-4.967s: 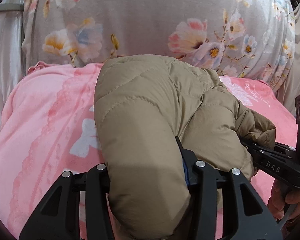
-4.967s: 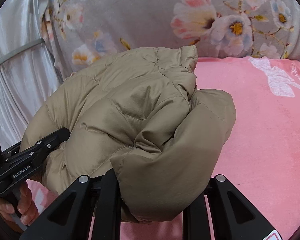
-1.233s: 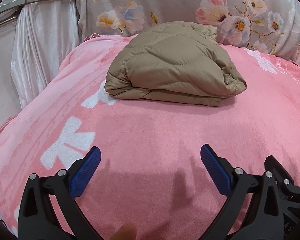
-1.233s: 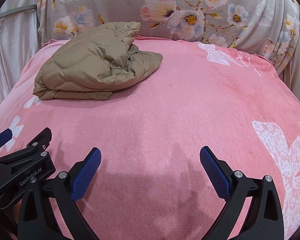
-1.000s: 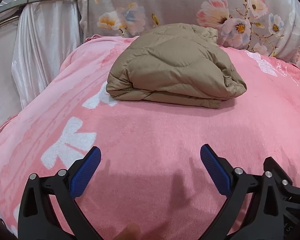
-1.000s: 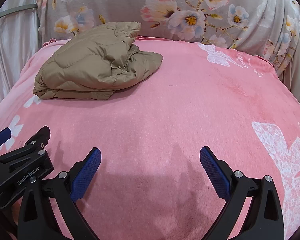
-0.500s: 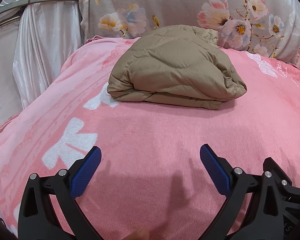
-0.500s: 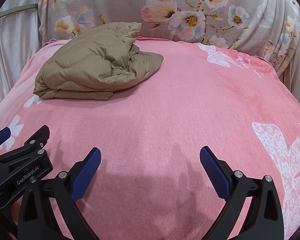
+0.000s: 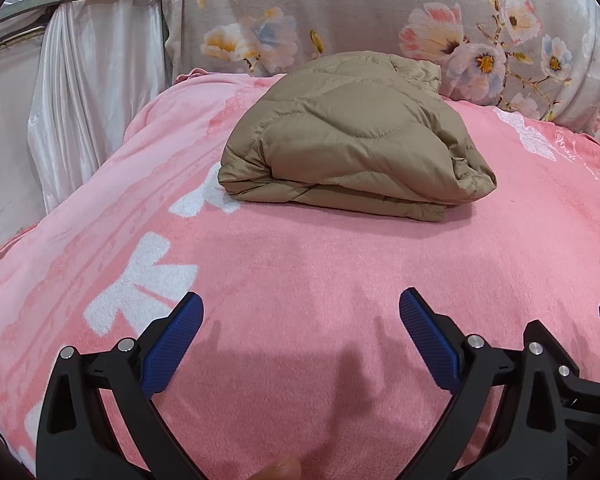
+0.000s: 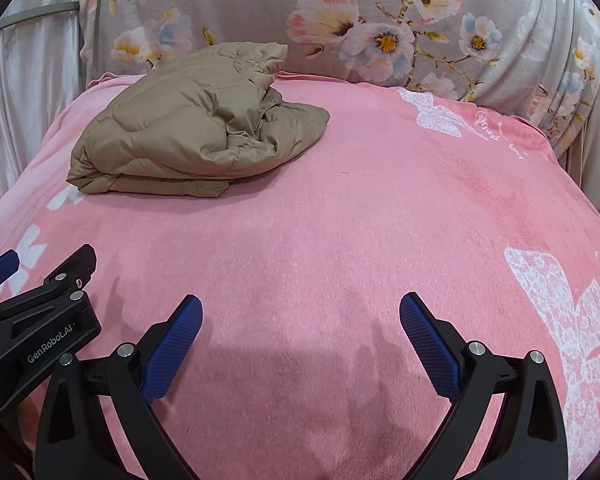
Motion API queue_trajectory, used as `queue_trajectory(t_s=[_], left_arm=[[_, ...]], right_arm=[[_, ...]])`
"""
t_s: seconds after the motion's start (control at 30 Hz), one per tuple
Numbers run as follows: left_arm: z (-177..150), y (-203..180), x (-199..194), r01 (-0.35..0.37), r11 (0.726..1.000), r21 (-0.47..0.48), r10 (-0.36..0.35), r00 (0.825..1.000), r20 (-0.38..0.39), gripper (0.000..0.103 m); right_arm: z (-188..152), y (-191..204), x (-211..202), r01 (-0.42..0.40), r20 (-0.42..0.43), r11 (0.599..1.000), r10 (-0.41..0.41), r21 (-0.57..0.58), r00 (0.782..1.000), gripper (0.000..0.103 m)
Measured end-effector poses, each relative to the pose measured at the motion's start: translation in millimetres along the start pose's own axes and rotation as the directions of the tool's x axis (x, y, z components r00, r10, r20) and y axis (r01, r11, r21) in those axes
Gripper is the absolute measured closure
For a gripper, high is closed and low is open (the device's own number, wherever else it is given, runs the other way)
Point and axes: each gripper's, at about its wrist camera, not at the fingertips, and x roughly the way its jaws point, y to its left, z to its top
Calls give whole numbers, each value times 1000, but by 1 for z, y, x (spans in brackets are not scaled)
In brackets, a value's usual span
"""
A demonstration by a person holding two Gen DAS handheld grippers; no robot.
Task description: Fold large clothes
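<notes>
Tan puffer jacket (image 9: 352, 140) is seen folded on pink blanket (image 9: 300, 272), near floral pillow (image 9: 380, 8). Left gripper (image 9: 300, 316) & right gripper (image 10: 300, 316) are held w/ fingers spread, nothing gripped, well apart from jacket.

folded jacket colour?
Tan/khaki, quilted jacket; clearest in the left wrist view.
</notes>
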Motion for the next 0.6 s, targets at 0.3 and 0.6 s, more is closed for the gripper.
queue_trajectory(t_s=[0.3, 0.6], left_arm=[[-1, 0, 1, -2, 1000, 1, 2, 1000, 1, 7], [-2, 0, 1, -4, 1000, 2, 4, 1000, 3, 8]], right_arm=[[0, 0, 0, 1, 0, 1000, -1, 0, 1000, 5], [0, 0, 0, 1, 0, 1000, -1, -1, 1000, 5]])
